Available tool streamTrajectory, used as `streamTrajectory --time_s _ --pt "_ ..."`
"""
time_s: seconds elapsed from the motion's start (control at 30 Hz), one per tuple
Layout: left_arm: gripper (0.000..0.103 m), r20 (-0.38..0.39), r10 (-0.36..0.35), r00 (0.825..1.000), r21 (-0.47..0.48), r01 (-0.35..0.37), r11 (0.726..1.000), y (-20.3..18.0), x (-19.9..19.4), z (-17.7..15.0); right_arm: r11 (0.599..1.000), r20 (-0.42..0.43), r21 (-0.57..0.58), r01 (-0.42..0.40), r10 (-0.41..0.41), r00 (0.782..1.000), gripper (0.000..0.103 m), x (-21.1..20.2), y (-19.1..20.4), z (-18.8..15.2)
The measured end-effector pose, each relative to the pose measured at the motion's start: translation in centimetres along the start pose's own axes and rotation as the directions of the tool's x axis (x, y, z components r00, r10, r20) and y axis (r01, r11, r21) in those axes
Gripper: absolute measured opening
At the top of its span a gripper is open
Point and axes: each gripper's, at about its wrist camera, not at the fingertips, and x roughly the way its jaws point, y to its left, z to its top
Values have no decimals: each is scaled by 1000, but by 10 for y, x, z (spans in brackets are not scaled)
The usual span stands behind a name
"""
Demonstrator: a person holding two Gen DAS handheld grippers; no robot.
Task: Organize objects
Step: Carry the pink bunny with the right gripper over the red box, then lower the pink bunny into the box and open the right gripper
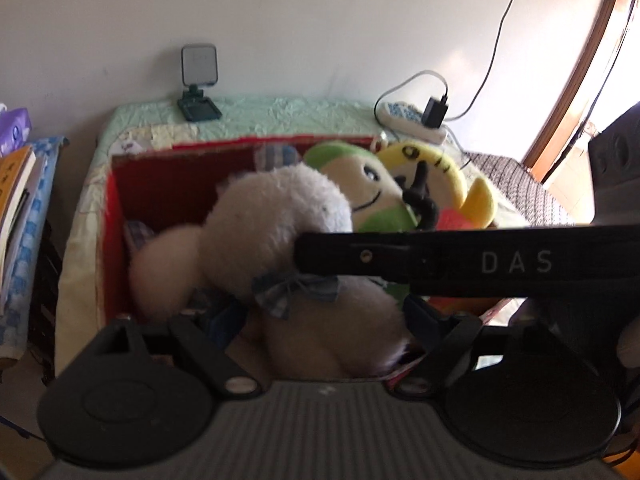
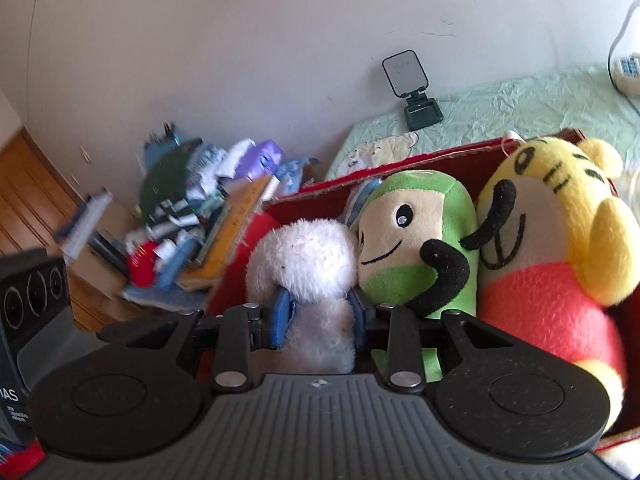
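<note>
The right gripper is nearest, and its blue pads squeeze the white toy from both sides. The toy's lower half is hidden behind the gripper's body. Its fluffy round end points up and away, and its long side runs away from the camera.

In the left view, the left gripper sits low, and its fingertips are hidden by the toy, so I cannot tell how wide it is. The right gripper's black bar crosses in from the right and covers part of the toy.

The white toy is in the red box, touching the green toy. The yellow toy leans beside that, cut off at the edge. The box rests on a bed.
</note>
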Motion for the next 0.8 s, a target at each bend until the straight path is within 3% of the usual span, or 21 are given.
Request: streamTrajectory --time_s 0.13,0.37,0.47,0.6,0.8 --pt "82 -20 -3 1000 0 3 1000 6 0 -4 996 -20 -60 63 -65 998 31 17 8 -2" --pt "81 -20 27 999 29 -26 999 -1 -11 -6 994 -63 -74 78 -83 995 34 13 10 1" --pt "94 10 61 998 53 -61 997 -6 -19 -6 995 -47 -69 73 -77 996 38 2 15 -3" --pt "94 18 108 994 63 -109 992 -9 -29 0 998 14 -8 57 -56 998 40 -18 13 -5" --pt "94 -24 226 974 46 -224 973 -15 -30 14 992 79 45 115 -119 990 47 -45 9 -5"
